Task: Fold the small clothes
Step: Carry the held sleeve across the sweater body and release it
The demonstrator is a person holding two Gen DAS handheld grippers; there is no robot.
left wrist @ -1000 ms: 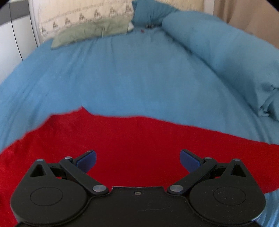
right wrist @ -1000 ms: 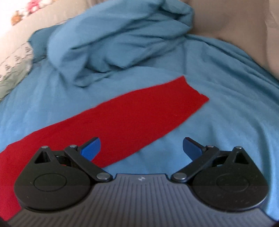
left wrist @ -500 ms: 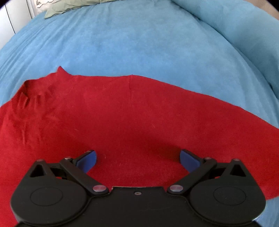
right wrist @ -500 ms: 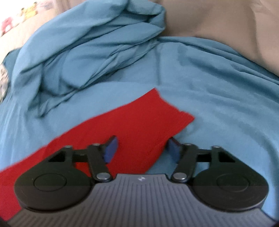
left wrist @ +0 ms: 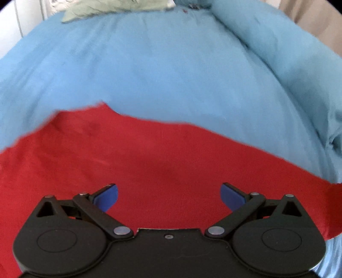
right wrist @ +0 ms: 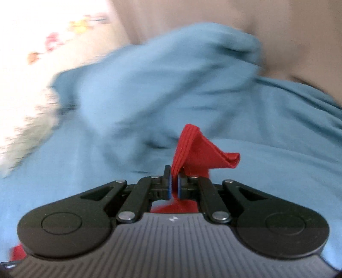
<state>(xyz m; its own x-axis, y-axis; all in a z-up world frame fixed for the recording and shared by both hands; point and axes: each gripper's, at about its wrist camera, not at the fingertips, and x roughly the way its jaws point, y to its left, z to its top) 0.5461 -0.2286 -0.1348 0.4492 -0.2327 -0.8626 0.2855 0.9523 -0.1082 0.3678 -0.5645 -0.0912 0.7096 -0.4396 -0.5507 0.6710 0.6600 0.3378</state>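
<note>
A red garment [left wrist: 149,158] lies spread on the blue bedspread [left wrist: 171,74] in the left wrist view. My left gripper [left wrist: 168,194] is open and empty, hovering over the garment's near part. In the right wrist view my right gripper [right wrist: 174,181] is shut on the hemmed end of the red garment [right wrist: 198,151], which stands up from the pads in a raised fold. The rest of the garment is hidden under the right gripper body.
A rolled blue duvet [left wrist: 288,64] runs along the right side and shows bunched in the right wrist view [right wrist: 160,81]. A green pillow [left wrist: 111,8] lies at the head of the bed. A beige curtain [right wrist: 235,19] hangs behind.
My right gripper closed on the end of the red garment and lifted it. My left gripper tilted back up, staying open over the garment.
</note>
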